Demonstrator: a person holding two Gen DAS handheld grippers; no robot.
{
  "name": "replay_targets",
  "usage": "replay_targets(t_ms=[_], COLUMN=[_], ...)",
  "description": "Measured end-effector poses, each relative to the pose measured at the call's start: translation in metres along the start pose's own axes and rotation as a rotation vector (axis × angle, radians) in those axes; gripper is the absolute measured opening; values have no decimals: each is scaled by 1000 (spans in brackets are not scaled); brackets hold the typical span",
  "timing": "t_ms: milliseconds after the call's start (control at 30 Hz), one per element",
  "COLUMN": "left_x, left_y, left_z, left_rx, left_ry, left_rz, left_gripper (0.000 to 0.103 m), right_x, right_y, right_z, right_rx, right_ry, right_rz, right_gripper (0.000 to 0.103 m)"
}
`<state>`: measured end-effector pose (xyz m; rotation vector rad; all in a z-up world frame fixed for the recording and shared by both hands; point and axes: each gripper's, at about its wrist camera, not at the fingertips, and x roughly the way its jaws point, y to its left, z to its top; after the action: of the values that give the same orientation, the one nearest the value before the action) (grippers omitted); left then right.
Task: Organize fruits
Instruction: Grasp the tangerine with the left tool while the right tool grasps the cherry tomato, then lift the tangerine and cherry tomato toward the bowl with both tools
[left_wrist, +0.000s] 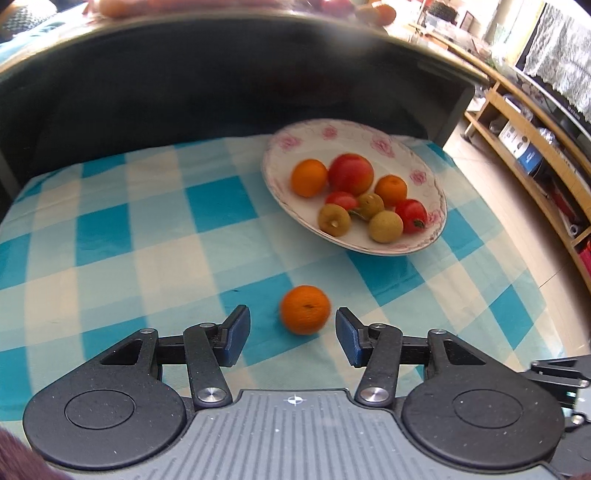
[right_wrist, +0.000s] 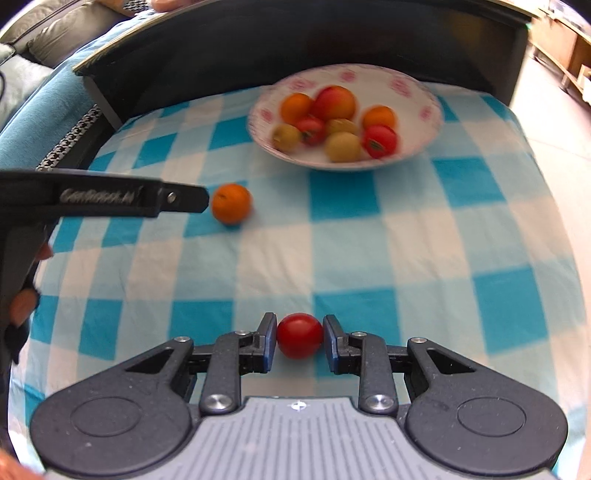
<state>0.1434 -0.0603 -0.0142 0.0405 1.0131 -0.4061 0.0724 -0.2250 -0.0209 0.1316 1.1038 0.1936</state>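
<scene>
**A:** Orange (left_wrist: 305, 309) fruit sits on the checked cloth (left_wrist: 110, 236) toward its near edge, between the left gripper (left_wrist: 292, 332) pads, jaws wide, touching nothing. Plate (left_wrist: 424, 243) at the far edge already has seven or so fruits.

**B:** Over on the right cam, the right gripper (right_wrist: 300, 341) brackets a red tomato (right_wrist: 299, 335) near the front edge, pads about touching it, can't tell if it's truly clamped. Looks mostly done, two left.

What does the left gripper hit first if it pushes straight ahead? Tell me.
The left gripper, jaws open, would meet the loose orange lying on the checked cloth between its fingertips. The plate of fruit sits farther on and to the right, probably off that line.
</scene>
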Motion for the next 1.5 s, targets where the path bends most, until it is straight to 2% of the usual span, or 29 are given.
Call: replay_targets(t_ms=[267,333,667,1067,1200,1500], left_x=[21,24,16,-20,-37,-63], left_y=[-15,-15,-20,-2,6,-14], left_z=[10,12,-4,-50,-62,-97], left_rx=[4,7,37,67,44,115], left_ry=[11,14,45,69,74,105], left_rz=[40,48,44,46,35,2], left_gripper=[49,42,42,41,41,41], right_x=[-2,-2,-4,-11,-16,-27], right_y=[-15,-17,-21,-12,-5,12], right_z=[-1,-1,-3,-19,-27,-46], right_rx=[36,41,53,39,27,-2], right_ry=[-3,-5,-10,-7,-11,-9], right_rz=[28,34,23,1,6,14], right_gripper=[30,30,30,30,30,30])
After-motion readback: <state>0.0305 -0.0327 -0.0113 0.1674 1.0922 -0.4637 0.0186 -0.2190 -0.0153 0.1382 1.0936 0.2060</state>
